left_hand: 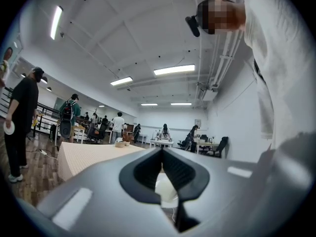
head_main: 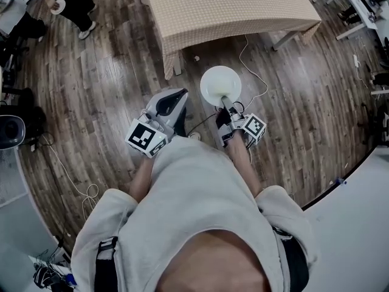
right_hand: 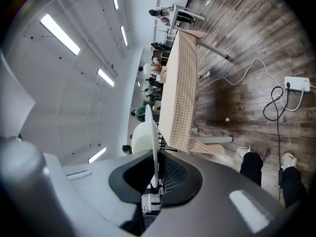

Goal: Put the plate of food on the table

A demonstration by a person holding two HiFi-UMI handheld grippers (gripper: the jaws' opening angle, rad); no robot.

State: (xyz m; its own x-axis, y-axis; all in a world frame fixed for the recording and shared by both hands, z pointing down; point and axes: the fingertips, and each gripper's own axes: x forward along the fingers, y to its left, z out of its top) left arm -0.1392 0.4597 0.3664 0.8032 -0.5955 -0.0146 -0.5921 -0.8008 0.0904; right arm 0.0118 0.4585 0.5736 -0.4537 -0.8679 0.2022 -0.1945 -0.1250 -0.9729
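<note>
My right gripper is clamped on the near rim of the plate, which hangs over the floor just short of the table; my left gripper is closed on nothing. The plate looks stiff, slick and breakable, so I judge a deep rim pinch suits it
</note>
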